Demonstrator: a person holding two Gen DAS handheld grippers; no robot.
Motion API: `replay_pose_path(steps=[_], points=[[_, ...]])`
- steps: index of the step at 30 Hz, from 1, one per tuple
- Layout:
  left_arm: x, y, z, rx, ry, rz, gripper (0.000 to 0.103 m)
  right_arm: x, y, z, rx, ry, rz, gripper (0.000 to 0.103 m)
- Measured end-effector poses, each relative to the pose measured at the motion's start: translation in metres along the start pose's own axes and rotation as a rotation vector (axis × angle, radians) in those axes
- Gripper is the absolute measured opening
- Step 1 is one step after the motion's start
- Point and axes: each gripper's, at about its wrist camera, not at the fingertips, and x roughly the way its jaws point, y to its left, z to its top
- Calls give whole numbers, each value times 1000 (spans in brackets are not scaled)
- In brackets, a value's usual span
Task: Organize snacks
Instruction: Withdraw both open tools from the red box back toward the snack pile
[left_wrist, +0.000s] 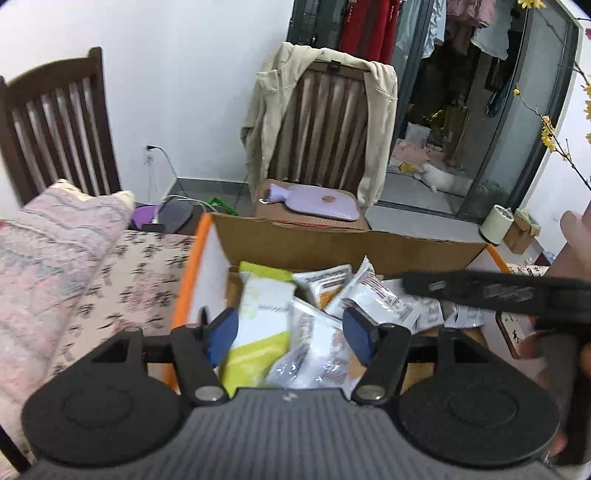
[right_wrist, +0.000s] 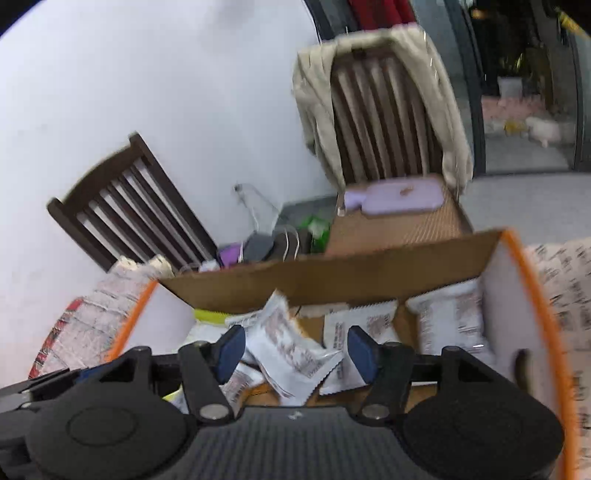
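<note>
An open cardboard box with orange-edged white flaps holds several snack packets. In the left wrist view my left gripper hangs over the box's left part, jaws apart. A yellow-green and white packet and a white packet lie below, and the blue pads press on neither. The right gripper's black finger reaches in from the right. In the right wrist view my right gripper is open over the box. A white and brown packet lies loose beneath it, among other white packets.
A folded pink blanket lies left of the box on a floral cloth. Behind stand a dark wooden chair and a chair draped with a beige jacket, with a purple hot-water bottle on its seat. A hand shows at right.
</note>
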Motion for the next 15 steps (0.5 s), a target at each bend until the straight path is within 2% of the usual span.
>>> replay_pose_path(steps=[4, 7, 10, 12, 15], points=[[-32, 0, -1, 23, -8, 28, 65, -55, 0, -7, -53, -28, -43, 62], [-61, 3, -8, 15, -3, 52, 69, -97, -2, -25, -75, -24, -61, 65], [-103, 1, -27, 55, -13, 40, 72, -141, -10, -52, -64, -20, -52, 67], [-133, -2, -43, 80, -48, 33, 79, -171, -12, -71, -65, -27, -57, 70], [-179, -7, -82, 80, -80, -6, 82, -217, -14, -107, -74, -42, -52, 75]])
